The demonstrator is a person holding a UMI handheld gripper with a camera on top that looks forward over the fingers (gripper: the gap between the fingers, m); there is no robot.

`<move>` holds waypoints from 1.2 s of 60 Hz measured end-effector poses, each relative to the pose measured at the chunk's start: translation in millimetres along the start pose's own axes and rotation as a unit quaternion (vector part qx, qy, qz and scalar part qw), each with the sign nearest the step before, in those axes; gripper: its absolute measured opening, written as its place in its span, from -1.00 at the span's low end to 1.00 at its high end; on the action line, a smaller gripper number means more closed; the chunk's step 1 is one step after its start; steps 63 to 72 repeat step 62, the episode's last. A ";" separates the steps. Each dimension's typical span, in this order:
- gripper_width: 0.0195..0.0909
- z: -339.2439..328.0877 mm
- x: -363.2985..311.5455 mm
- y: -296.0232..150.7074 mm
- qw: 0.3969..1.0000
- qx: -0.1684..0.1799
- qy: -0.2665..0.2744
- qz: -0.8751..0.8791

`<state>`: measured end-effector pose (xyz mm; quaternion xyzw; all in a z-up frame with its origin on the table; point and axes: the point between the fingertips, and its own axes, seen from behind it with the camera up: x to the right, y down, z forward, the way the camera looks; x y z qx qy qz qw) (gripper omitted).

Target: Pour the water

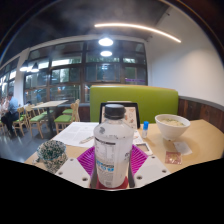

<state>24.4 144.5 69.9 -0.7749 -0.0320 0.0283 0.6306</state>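
The table [205, 140] was a pale, cream-coloured top, and it stood in what looked like a canteen: a green bench seat [135, 100] ran along behind it, tall dark windows [85, 65] filled the far wall, and a long strip light [137, 30] and round lamps glowed on the ceiling. Off to the gripper's left were more tables and wooden chairs [35, 118], with a person [7, 108] seated far back among them.

The gripper [112, 160] had its fingers spread about as wide as the bottle's body, and the magenta pads [87, 160] sat against either side of a clear plastic bottle [113, 148]. The bottle stood upright between them with its grey cap on, and the pads appeared to be clamped on it. I could not tell whether its base rested on the table or hung clear.

Beyond the fingers and to the right stood a white bowl [172, 124], with a small blue-capped thing [145, 127] just beside it and a flat brownish packet [171, 152] nearer. To the left of the fingers sat a small leafy plant [51, 152]. Papers [80, 133] lay on the table behind the bottle.

The bottle hid most of what stood directly behind it, including a dark object at the bench. Whether the bottle held water was hard to make out.
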 end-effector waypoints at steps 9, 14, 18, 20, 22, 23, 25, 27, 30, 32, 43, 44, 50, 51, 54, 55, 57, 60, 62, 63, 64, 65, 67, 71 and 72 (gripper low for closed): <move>-0.30 -1.3 -3.6 1.4 1.000 -0.003 -0.001 -0.014; -0.19 5.2 3.2 -4.4 1.000 -0.003 0.006 -0.024; 0.05 3.1 5.6 -8.1 1.000 -0.006 0.009 -0.025; 0.16 4.8 6.0 -6.0 0.999 -0.012 0.008 -0.033; 0.33 5.3 9.4 3.7 0.998 -0.036 0.010 -0.049; 0.47 5.6 9.2 7.5 0.997 -0.049 0.009 -0.059; 0.83 -1.2 6.0 12.7 0.997 -0.053 0.006 -0.058; 0.84 -4.2 4.3 13.1 0.997 -0.055 0.003 -0.053; 0.80 -16.5 4.7 11.7 0.997 -0.058 0.005 -0.048; 0.79 -32.1 1.9 12.1 0.997 -0.062 0.001 -0.048; 0.79 -124.7 1.1 -7.9 0.996 -0.070 -0.001 -0.053; 0.79 -134.8 1.1 -11.1 0.996 -0.068 -0.001 -0.053; 0.79 -197.6 4.7 -31.3 0.996 -0.054 0.005 -0.066; 0.79 -207.7 5.5 -33.8 0.996 -0.051 0.005 -0.069; 0.79 -237.2 8.1 -41.3 0.996 -0.043 0.006 -0.072; 0.79 -246.8 9.1 -43.5 0.997 -0.041 0.007 -0.070; 0.79 -264.9 10.2 -47.5 0.997 -0.037 0.006 -0.067; 0.79 -282.2 11.1 -50.8 0.998 -0.032 -0.001 -0.060; 0.79 -296.5 11.8 -53.9 0.998 -0.029 -0.005 -0.057; 0.79 -296.5 11.8 -53.9 0.998 -0.029 -0.005 -0.057; 0.79 -296.5 11.8 -53.9 0.998 -0.029 -0.005 -0.057; 0.79 -296.5 11.8 -53.9 0.998 -0.029 -0.005 -0.057; 0.79 -296.5 11.8 -53.9 0.998 -0.029 -0.005 -0.057; 0.79 -296.5 11.8 -53.9 0.998 -0.029 -0.005 -0.057; 0.79 -296.5 11.8 -53.9 0.998 -0.029 -0.005 -0.057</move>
